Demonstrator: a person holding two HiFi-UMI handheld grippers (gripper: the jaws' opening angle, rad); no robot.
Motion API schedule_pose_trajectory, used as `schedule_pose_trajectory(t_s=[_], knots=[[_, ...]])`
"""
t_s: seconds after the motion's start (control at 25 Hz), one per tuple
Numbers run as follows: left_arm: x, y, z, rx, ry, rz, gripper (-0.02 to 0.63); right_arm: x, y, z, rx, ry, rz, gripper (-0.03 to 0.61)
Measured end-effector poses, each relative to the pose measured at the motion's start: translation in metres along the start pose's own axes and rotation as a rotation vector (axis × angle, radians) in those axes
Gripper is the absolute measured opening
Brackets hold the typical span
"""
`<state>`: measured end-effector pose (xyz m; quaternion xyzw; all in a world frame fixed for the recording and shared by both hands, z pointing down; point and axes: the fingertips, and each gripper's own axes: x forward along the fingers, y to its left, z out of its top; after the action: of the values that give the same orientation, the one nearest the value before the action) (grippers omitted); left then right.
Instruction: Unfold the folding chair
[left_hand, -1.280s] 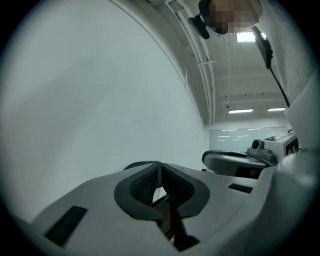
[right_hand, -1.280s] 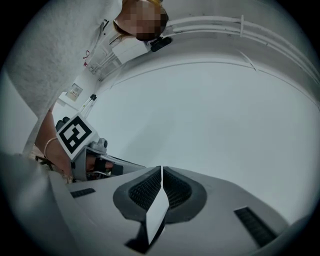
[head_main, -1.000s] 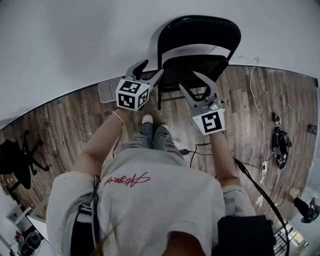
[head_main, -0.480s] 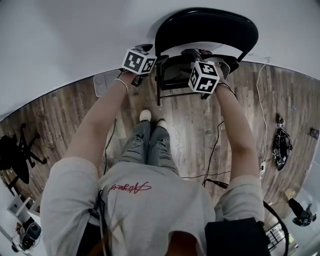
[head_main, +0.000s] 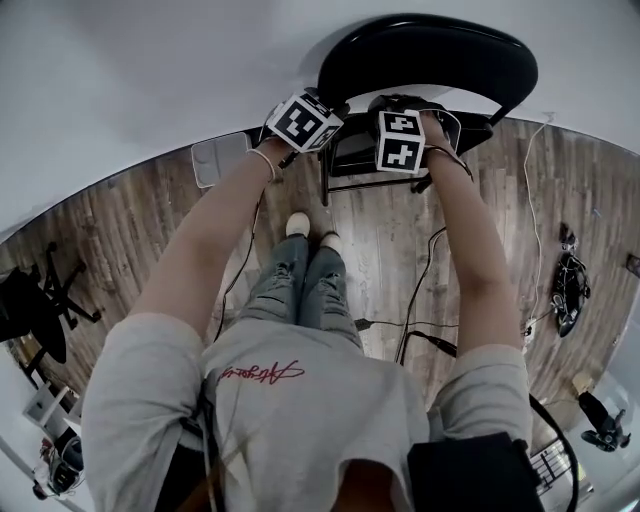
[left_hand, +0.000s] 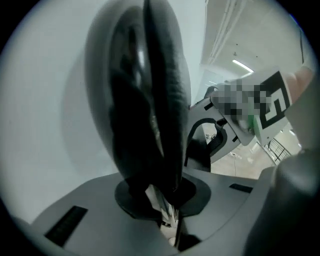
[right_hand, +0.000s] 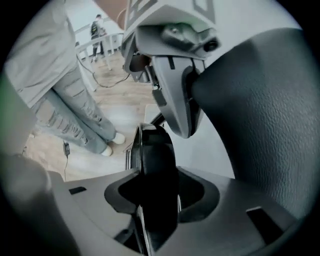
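The left gripper (left_hand: 162, 202) is clamping the backrest (left_hand: 145, 90) edge-on. The right gripper (right_hand: 155, 200), just beside it, is pinching the seat (right_hand: 156, 160) rim, both pairs of jaws having just been closing.

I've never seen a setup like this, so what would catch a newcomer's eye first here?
The black folding chair, not yet unfolded, stands by the white wall at the top of the head view. Both handheld grippers, whose jaws have just been closing, bite it: the left gripper on the backrest edge, the right gripper on the seat rim. Each carries a cube with square markers.
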<state>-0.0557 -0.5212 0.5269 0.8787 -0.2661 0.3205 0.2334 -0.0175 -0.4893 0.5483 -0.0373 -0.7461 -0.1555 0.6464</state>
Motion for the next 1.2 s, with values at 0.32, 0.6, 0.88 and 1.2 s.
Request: schedule_pose_trajectory(t_s=[0.32,0.6,0.88,1.2], knots=[[-0.011,-0.012,-0.012,0.024,-0.033,0.008,0.038,-0.010,0.024,0.011,0.007,-0.013,-0.053,0.166],[-0.021,-0.024,-0.029,-0.035,-0.046,0.002,0.037,-0.030,0.079,0.020,-0.051,0.029,-0.118,0.166],[-0.015,-0.029,-0.039,-0.050,-0.017,-0.038,0.041,-0.047,0.148,0.016,-0.021,0.055,-0.196,0.183],[-0.015,-0.022,-0.043,0.093,-0.124,0.194,0.212,-0.052,0.188,0.014,0.023,-0.024,-0.285,0.193]])
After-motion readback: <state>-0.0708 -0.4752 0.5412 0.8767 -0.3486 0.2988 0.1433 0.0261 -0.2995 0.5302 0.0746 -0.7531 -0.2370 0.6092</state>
